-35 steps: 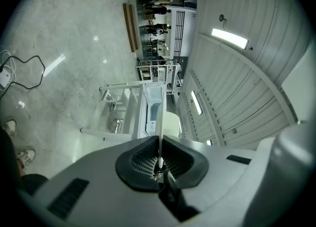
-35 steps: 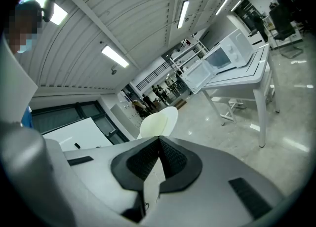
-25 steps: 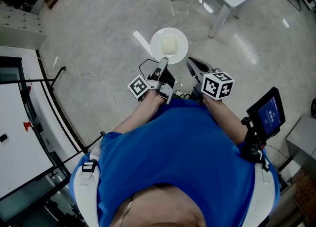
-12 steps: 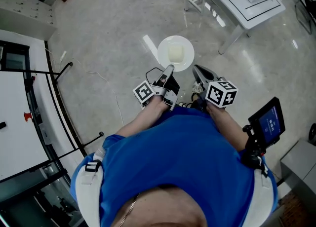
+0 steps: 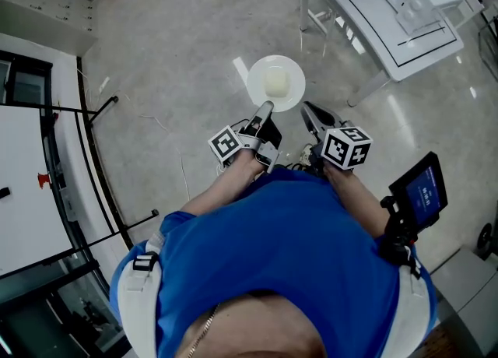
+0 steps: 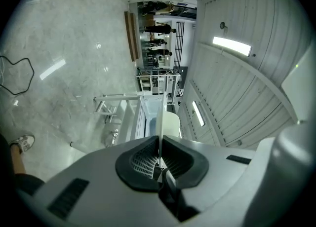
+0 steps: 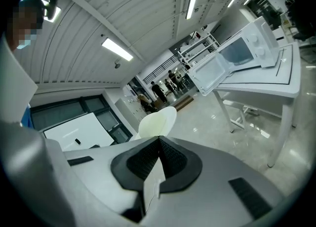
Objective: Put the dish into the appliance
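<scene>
The dish (image 5: 276,82), thin, stiff, smooth and probably breakable, was held mid-frame above the floor (image 5: 171,53). The left gripper (image 5: 267,107) and right gripper (image 5: 308,109) fingers were clamped on its lower rim, the proper hold.

Smooth glossy white dish (image 5: 275,82), polished marble-look floor (image 5: 171,53) w/ glare, matt blue cloth shirt (image 5: 288,247)

A large, open, lab-like hall is shown: polished stone floor (image 5: 171,53), slatted ceiling (image 7: 148,14) with strip lights (image 7: 117,49), a microwave (image 7: 242,48) set on a white surface (image 7: 284,80), people (image 7: 160,92) gathered far off.
</scene>
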Demonstrator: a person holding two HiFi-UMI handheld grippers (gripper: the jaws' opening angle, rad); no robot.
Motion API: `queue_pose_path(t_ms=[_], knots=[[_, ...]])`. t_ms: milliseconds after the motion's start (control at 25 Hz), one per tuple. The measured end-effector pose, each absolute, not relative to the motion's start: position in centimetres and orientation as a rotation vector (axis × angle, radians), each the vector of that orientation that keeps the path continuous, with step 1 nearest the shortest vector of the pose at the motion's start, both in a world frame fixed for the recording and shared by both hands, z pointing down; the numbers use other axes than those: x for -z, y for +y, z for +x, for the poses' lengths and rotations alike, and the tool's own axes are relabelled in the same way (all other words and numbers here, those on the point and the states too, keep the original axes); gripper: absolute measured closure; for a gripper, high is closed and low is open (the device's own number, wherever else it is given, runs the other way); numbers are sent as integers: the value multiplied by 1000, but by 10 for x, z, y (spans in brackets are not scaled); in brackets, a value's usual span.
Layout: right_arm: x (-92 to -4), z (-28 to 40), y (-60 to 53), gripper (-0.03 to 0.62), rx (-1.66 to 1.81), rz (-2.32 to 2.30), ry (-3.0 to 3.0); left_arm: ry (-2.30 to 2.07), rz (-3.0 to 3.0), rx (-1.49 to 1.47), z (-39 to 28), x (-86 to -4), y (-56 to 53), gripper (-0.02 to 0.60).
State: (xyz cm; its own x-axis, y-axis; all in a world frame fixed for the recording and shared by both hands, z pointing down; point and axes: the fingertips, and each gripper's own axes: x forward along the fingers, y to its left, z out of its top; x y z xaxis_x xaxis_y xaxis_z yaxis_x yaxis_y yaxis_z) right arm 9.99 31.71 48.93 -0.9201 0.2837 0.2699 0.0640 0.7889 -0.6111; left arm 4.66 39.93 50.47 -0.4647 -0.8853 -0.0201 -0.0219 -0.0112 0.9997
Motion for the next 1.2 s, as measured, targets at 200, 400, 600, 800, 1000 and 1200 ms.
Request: queue_pose_path(t_ms=[200,400,600,800,1000,1200], knots=[[-492,78,285,592,-880,-291,-2620,-1582,948,1577,26,-506,368,564],[-496,63,261,592,-846,-319,-2634,-1605,934,1579,11,-511,345,564],[-489,54,241,592,-867,-330,-2673,-1602,948,1566,2,-507,323,564],[-483,42,228,592,-887,-345,-2694,-1581,967,1541,-12,-505,302,563],[-488,24,213,592,-877,-286,-2698,-1533,1001,1487,-32,-509,282,563],[-489,-8,192,592,-885,-173,-2721,-1477,1055,1422,-70,-512,255,565]])
